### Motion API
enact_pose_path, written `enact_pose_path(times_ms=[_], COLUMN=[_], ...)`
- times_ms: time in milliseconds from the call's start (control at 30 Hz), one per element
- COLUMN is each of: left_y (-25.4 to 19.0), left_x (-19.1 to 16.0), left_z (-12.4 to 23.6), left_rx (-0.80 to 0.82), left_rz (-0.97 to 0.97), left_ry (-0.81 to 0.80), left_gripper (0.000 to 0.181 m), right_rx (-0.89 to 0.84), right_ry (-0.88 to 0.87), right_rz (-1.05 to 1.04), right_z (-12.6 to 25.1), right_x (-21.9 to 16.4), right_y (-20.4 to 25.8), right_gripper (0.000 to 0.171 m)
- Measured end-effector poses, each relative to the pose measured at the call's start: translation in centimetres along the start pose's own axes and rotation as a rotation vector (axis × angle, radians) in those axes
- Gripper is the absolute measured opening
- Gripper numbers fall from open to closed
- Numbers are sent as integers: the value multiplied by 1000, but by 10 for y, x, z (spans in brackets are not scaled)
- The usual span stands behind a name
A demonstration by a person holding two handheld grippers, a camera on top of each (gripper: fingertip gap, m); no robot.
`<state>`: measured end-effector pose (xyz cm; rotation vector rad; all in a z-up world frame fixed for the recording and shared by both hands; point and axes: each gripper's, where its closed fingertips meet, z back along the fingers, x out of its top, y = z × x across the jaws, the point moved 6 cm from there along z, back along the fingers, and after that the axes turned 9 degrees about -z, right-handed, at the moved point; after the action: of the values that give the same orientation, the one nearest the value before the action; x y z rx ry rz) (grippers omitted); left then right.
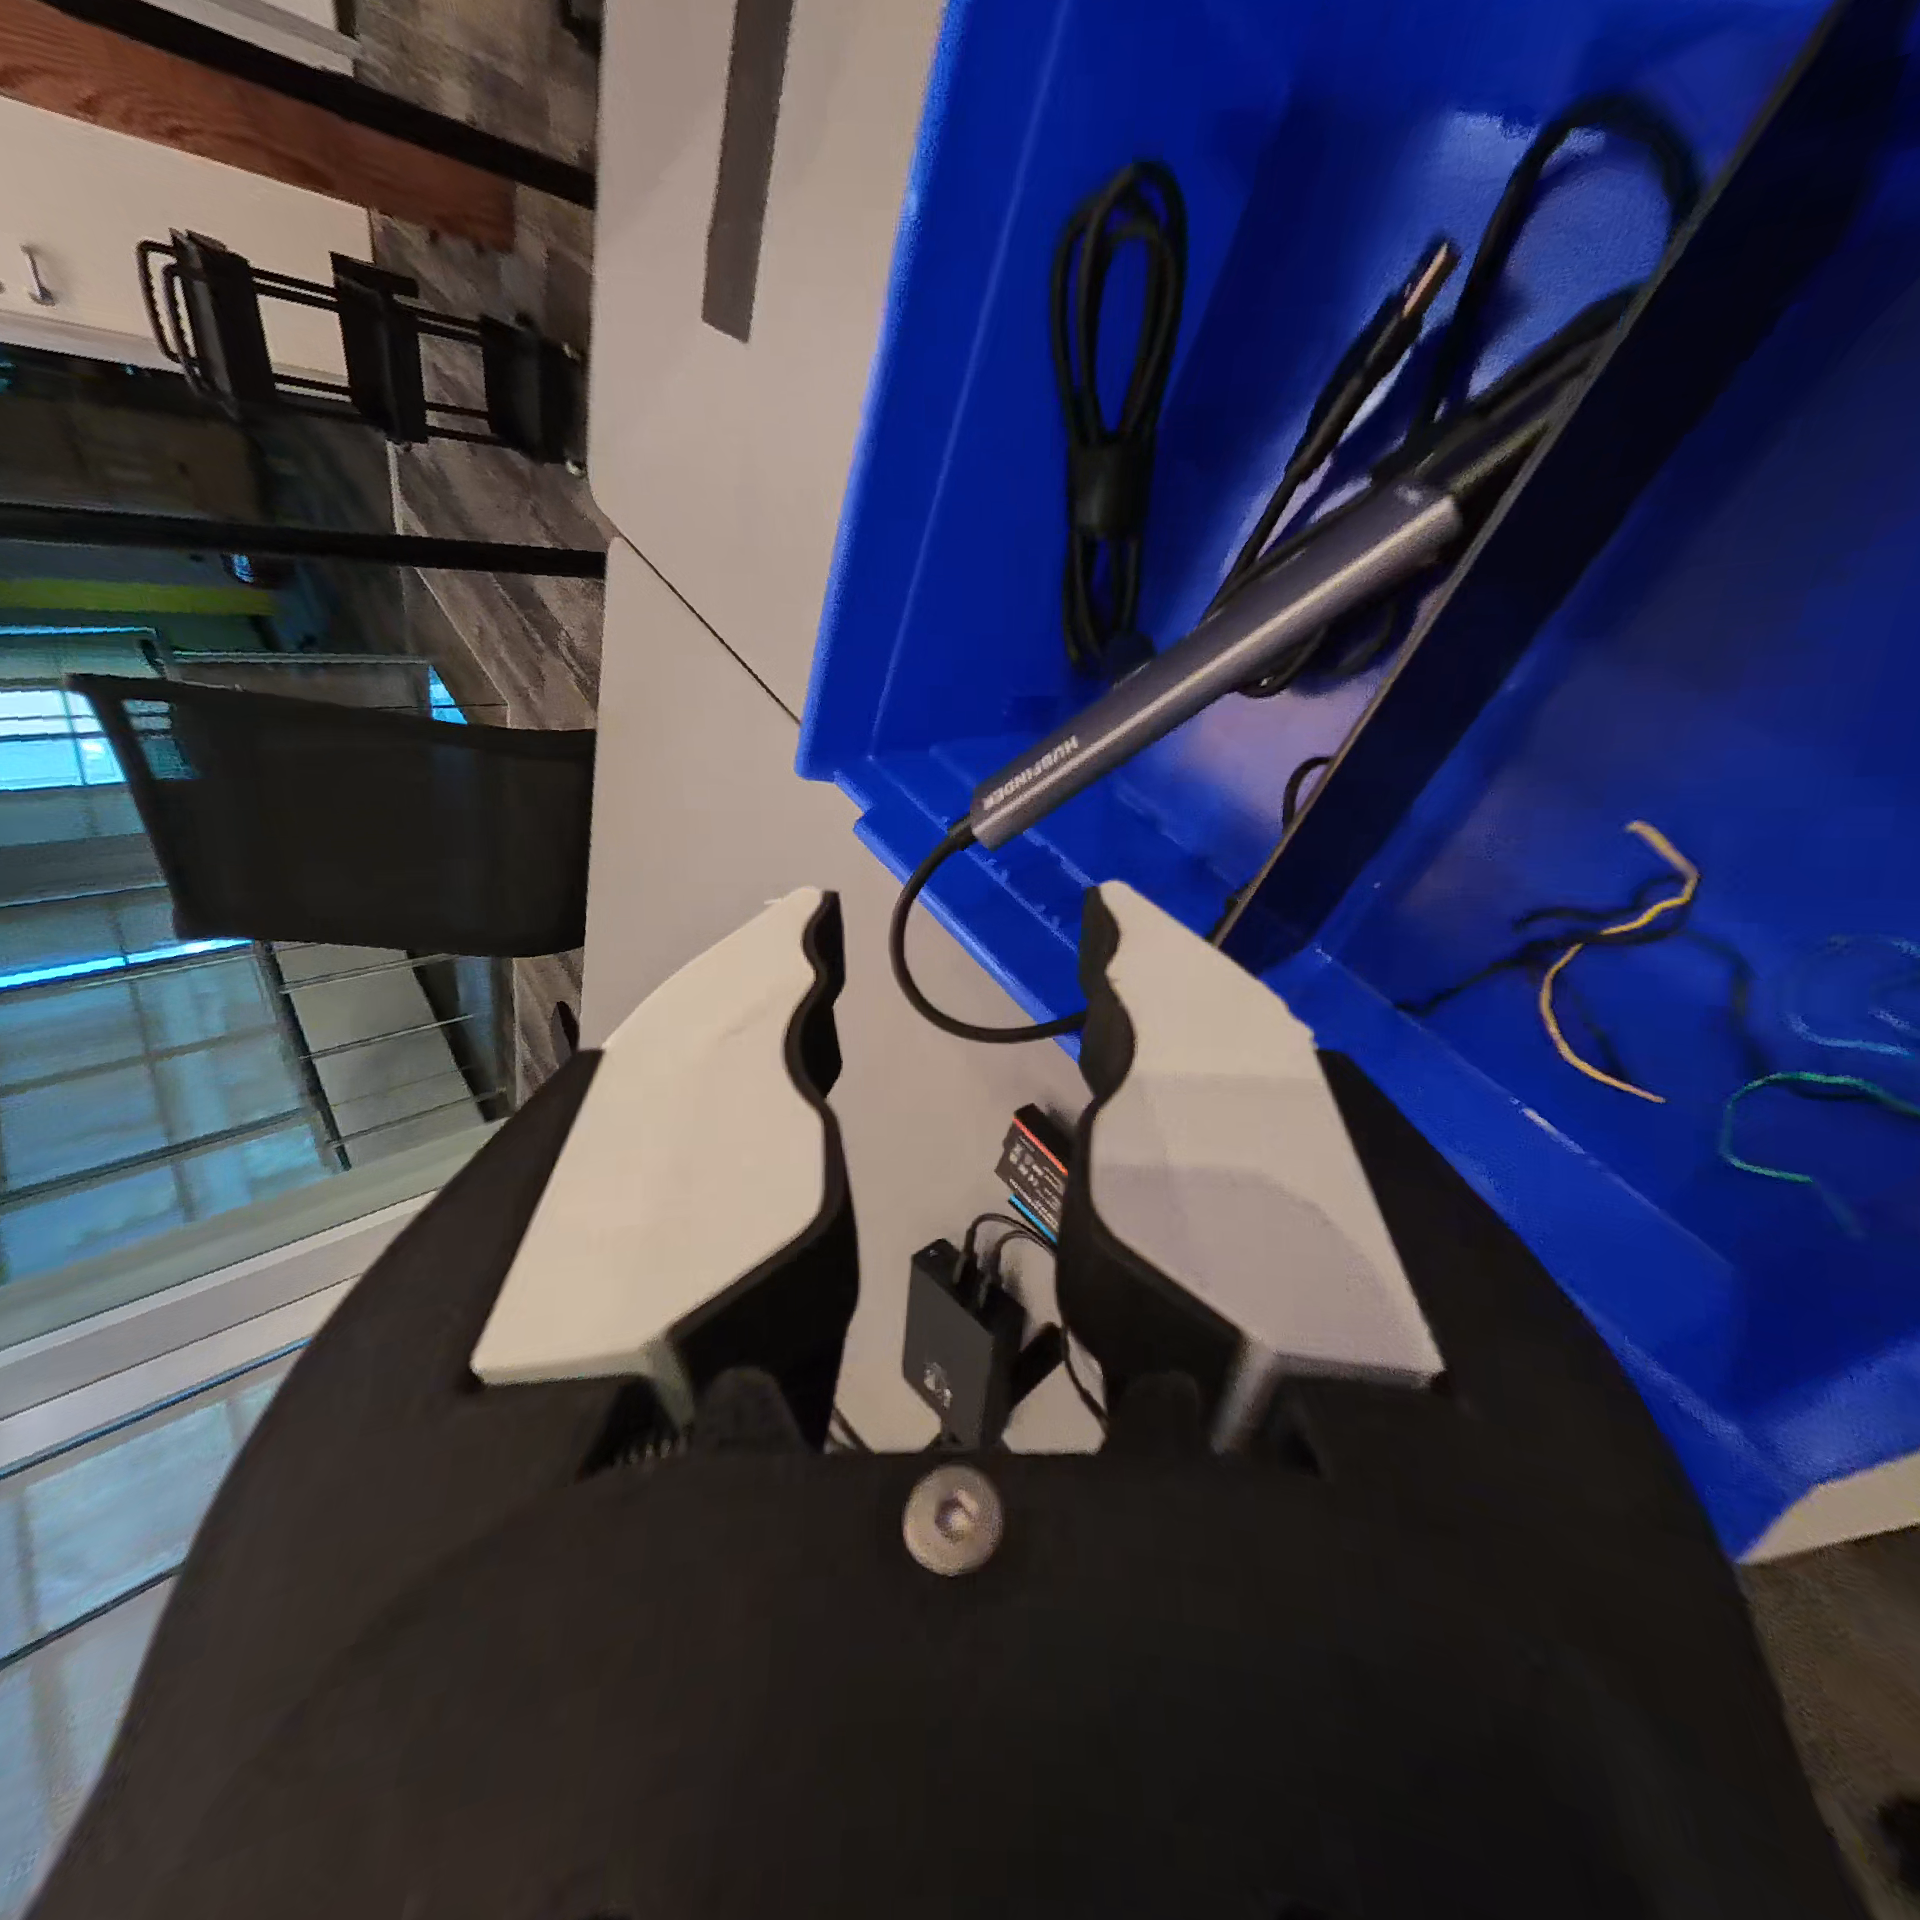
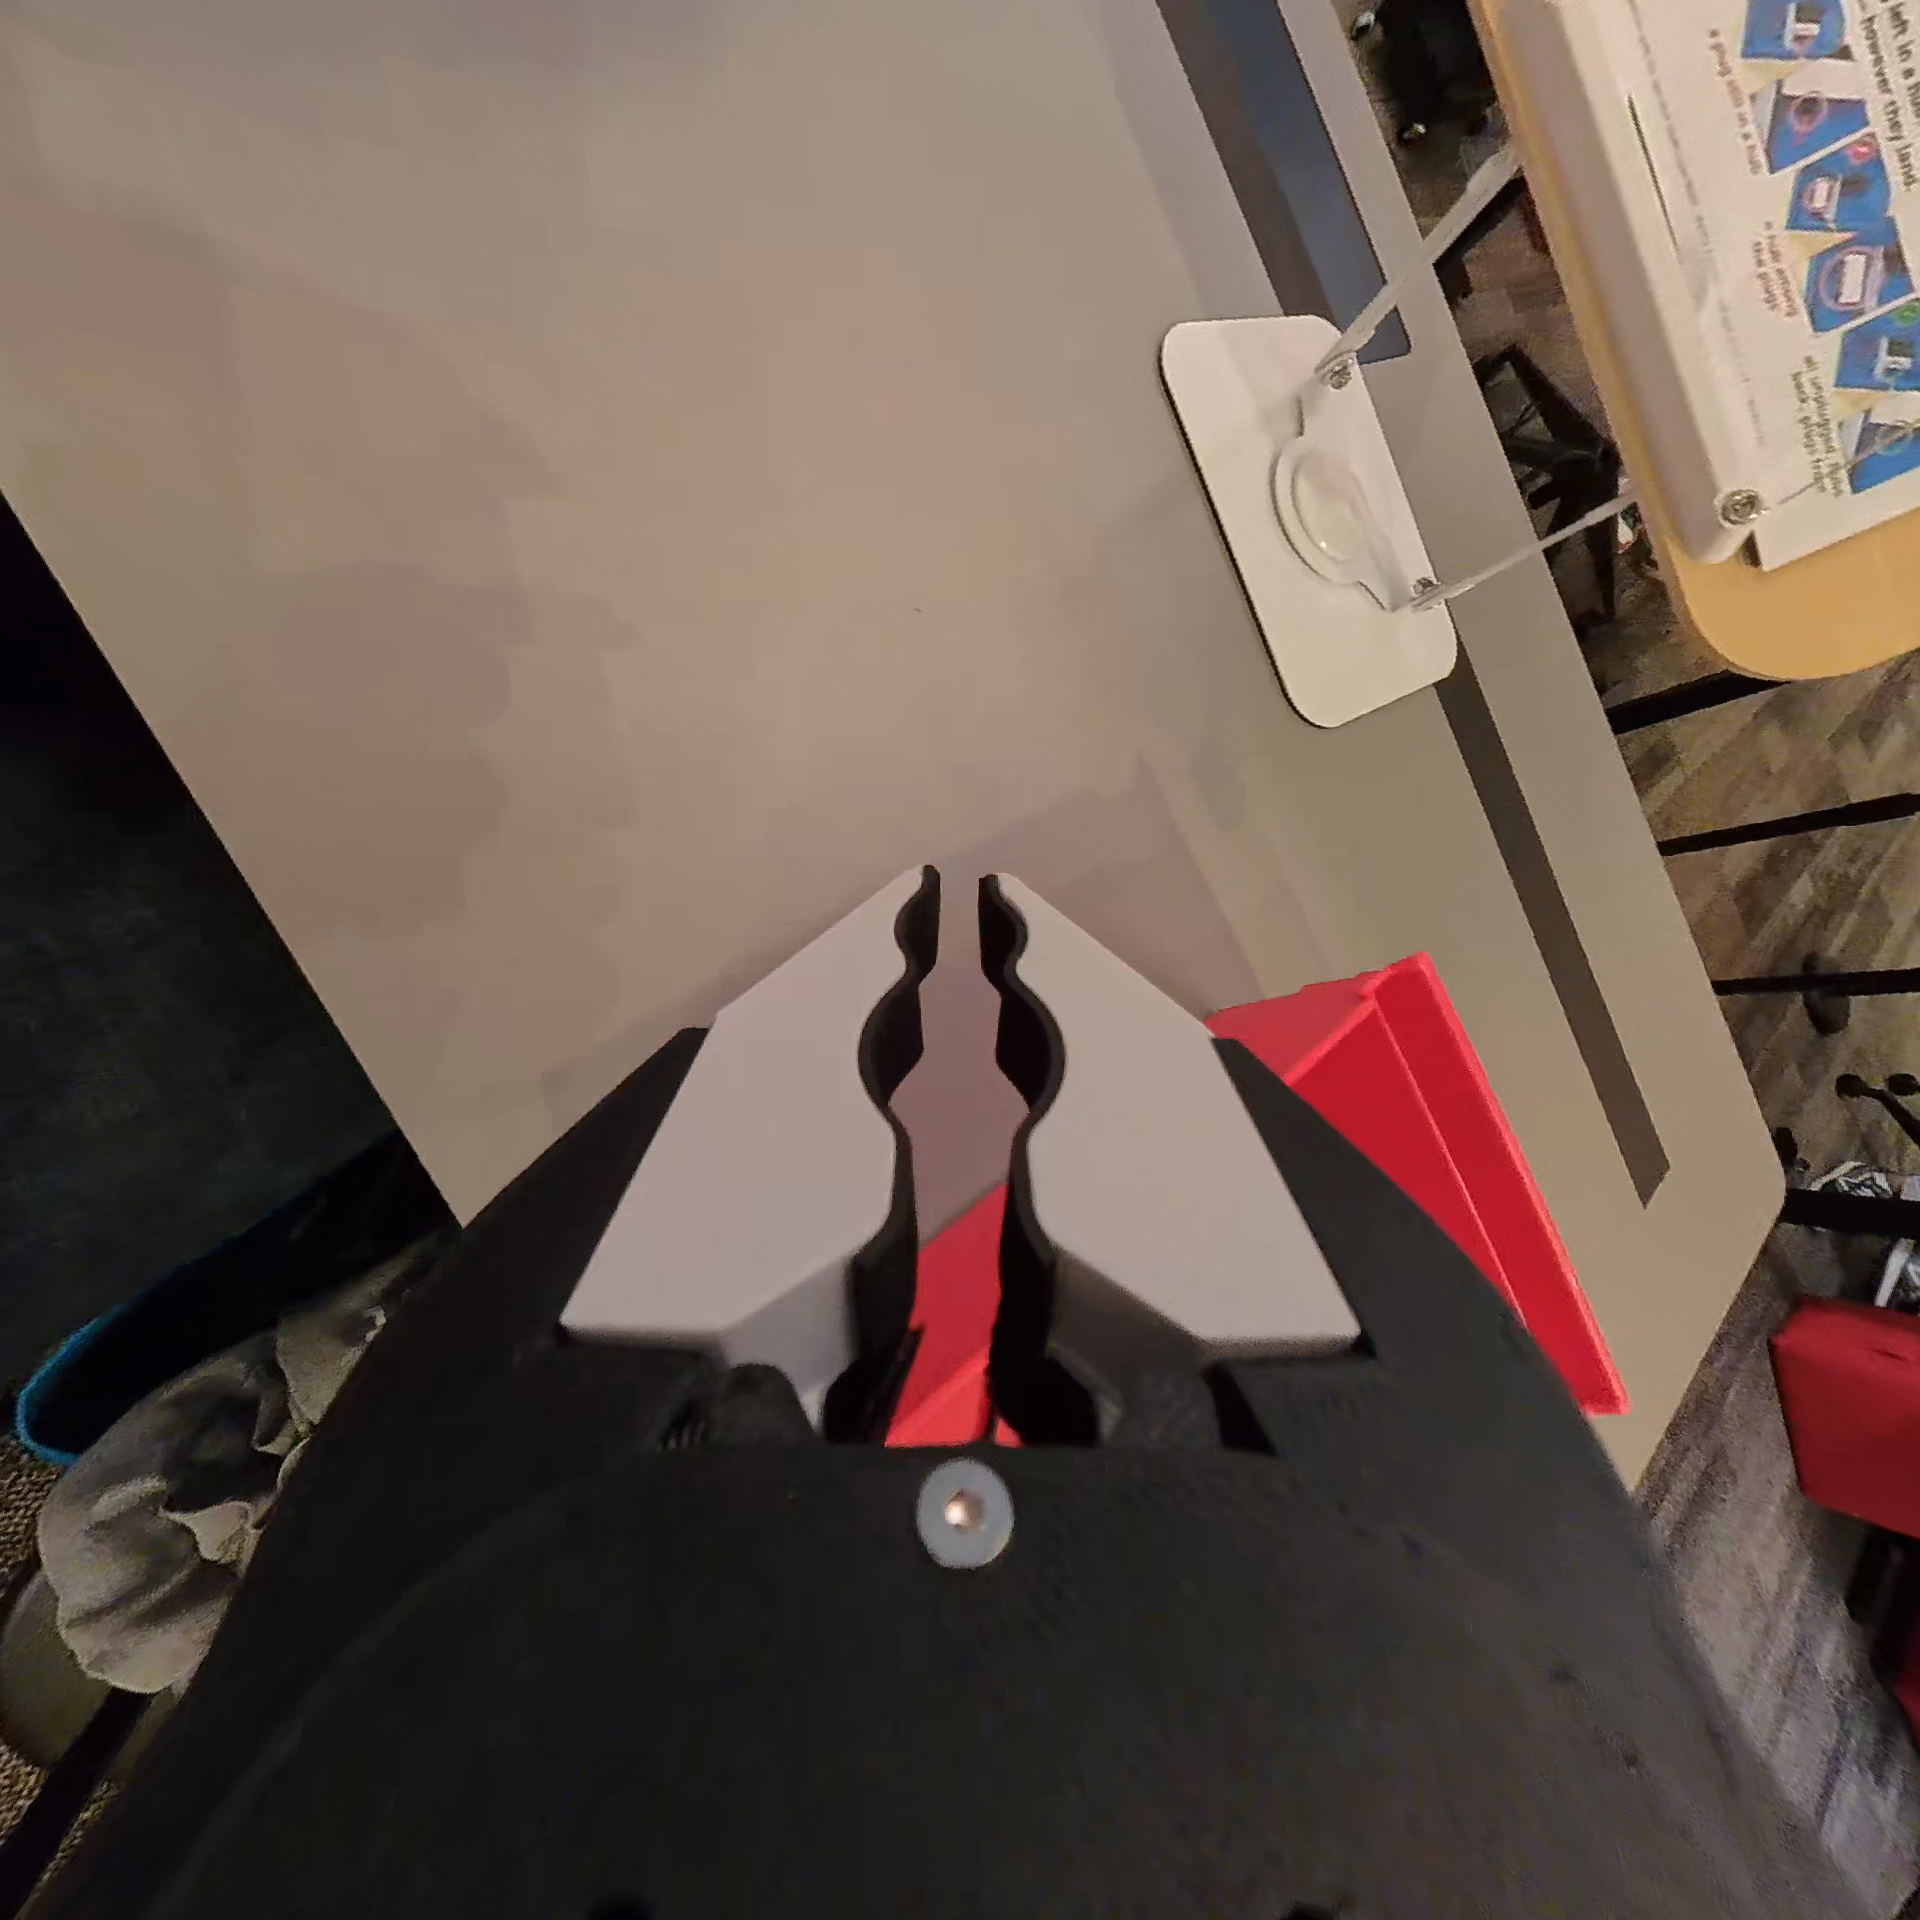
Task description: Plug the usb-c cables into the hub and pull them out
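In the left wrist view a grey stick-shaped hub leans over the front rim of a blue bin. Its thin black lead loops out of the bin down to the table. Black cables lie in the bin: a coiled one and one with a metal plug. My left gripper is open and empty, just short of the bin rim, below the hub's lower end. My right gripper is closed to a thin gap, empty, above bare grey table. No hub or cable shows in the right wrist view.
A small black box with cables and a small card lie on the table between my left fingers. A second blue compartment holds thin coloured wires. A red bin and a white stand base carrying a sheet holder stand by the right table edge.
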<state>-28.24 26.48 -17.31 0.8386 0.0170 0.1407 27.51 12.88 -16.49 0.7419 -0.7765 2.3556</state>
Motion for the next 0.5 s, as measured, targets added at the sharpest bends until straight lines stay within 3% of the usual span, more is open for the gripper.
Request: enact_pose_path(times_ms=[33,367,500], left_y=[-3,-30,-31], left_x=[-2,10,14], left_z=[-7,-52,-63], left_rx=[-6,175,226], left_rz=[-23,-318,-408], left_ry=[12,-6,14], left_gripper=[42,35,18], right_rx=[4,41,50], right_ry=[1,2,-4], right_rz=[4,12,13], right_z=[-1,-10,-13], right_x=[0,-3,-3], right_y=[3,18,22], right_gripper=[5,5,4])
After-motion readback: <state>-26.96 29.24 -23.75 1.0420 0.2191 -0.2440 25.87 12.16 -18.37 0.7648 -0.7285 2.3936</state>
